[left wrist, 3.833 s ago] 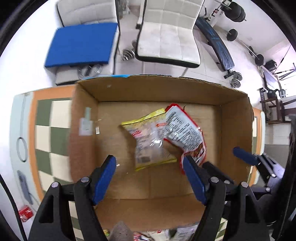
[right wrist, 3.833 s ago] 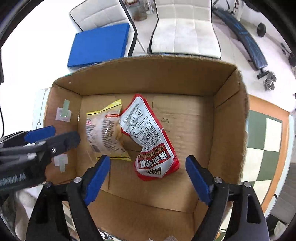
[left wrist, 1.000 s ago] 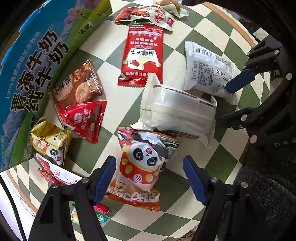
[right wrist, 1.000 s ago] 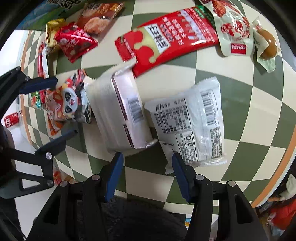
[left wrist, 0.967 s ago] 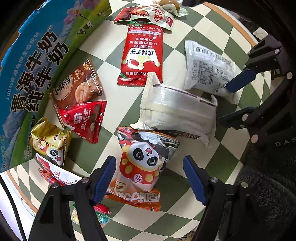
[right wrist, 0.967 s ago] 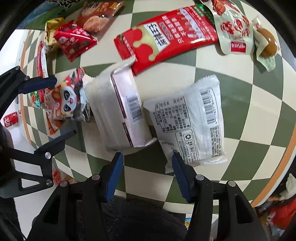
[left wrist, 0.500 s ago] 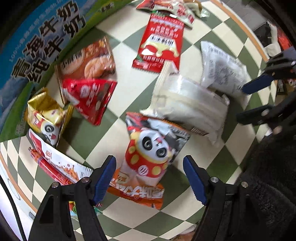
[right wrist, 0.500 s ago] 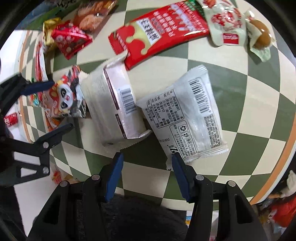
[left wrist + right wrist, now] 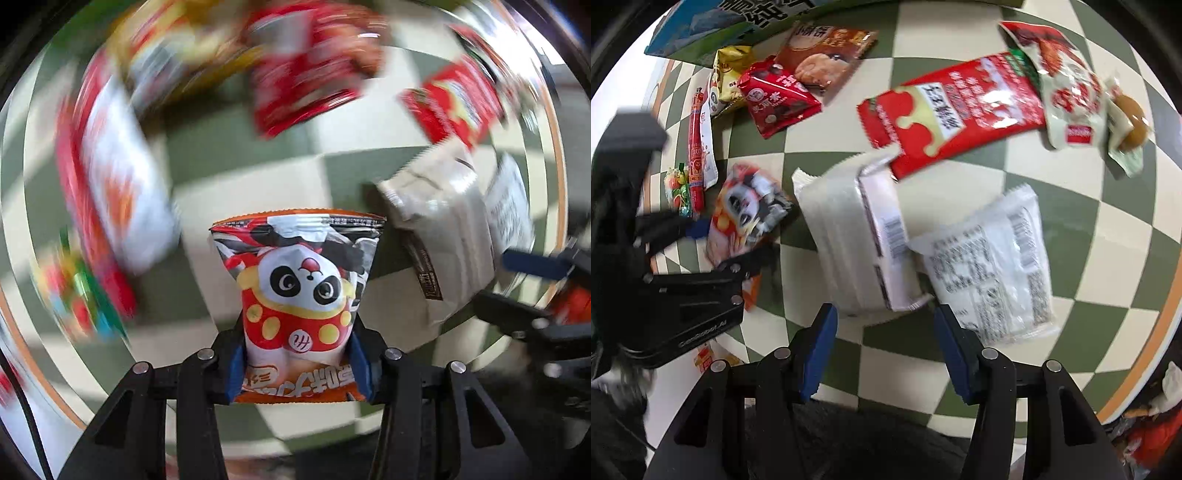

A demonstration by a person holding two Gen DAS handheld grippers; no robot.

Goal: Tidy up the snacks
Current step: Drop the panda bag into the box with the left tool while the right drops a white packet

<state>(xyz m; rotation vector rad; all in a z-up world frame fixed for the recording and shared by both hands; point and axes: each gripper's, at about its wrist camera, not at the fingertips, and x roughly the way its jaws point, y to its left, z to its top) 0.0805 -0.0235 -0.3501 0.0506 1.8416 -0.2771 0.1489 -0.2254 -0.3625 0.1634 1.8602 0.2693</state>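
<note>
My left gripper point(image 9: 297, 365) is shut on the panda snack bag point(image 9: 297, 291) and holds it by its lower end; the rest of that view is blurred by motion. The right wrist view shows the same bag point(image 9: 746, 210) between the left gripper's fingers at the left. My right gripper point(image 9: 884, 339) is open, its fingers either side of the near ends of a white wrapped pack point(image 9: 857, 236) and a white printed bag point(image 9: 993, 262). Both lie on the checkered table point(image 9: 1089, 206).
More snacks lie on the far side: a long red packet point(image 9: 953, 110), a small red bag point(image 9: 779, 99), a brown biscuit packet point(image 9: 823, 51), a sausage stick point(image 9: 696, 147) and a pale packet point(image 9: 1071, 96). A printed carton point(image 9: 738, 22) stands behind them.
My left gripper has closed on the panda snack bag and is moving fast with it. The right gripper has stayed open over the two white packs.
</note>
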